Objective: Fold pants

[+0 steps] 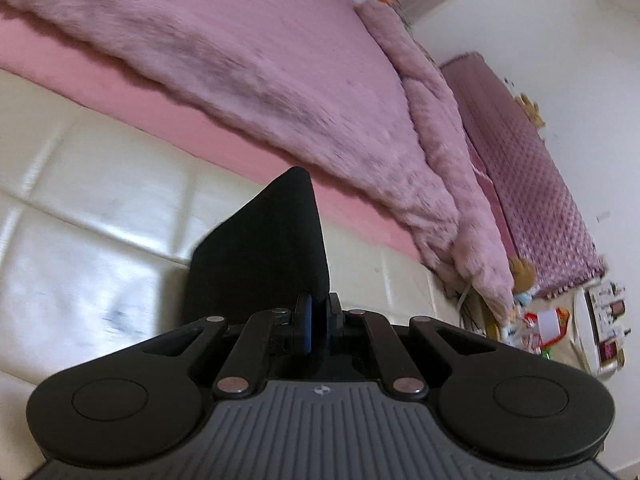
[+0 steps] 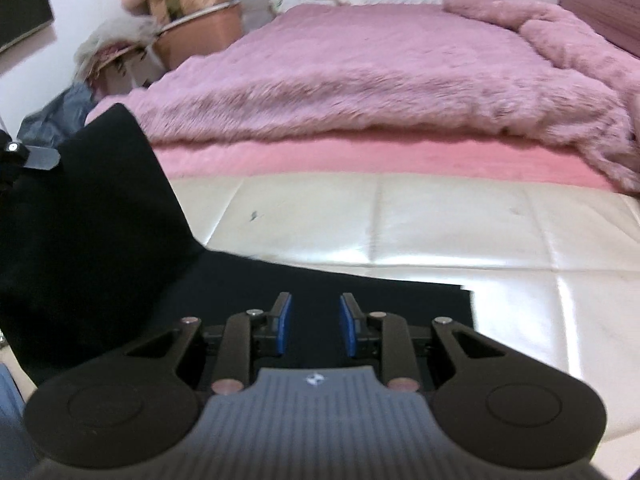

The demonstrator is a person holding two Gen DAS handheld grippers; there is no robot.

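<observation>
Black pants [image 2: 100, 220] lie partly on a cream padded bench [image 2: 440, 220]. Their left part is lifted into a raised flap. In the left wrist view my left gripper [image 1: 318, 304] is shut on a fold of the pants [image 1: 260, 248], and the cloth stands up in a peak beyond its blue pads. A finger of the left gripper [image 2: 36, 158] shows at the left edge of the right wrist view, against the lifted flap. My right gripper [image 2: 315, 308] hovers over the flat part of the pants, its blue pads apart and pressing on nothing.
A bed with a fluffy pink blanket [image 2: 360, 72] runs just behind the bench. A cabinet draped in purple cloth [image 1: 540, 168] stands by the wall, with toys and clutter [image 1: 540, 320] at its foot. Baskets and heaped bags [image 2: 192, 32] sit beside the bed's far corner.
</observation>
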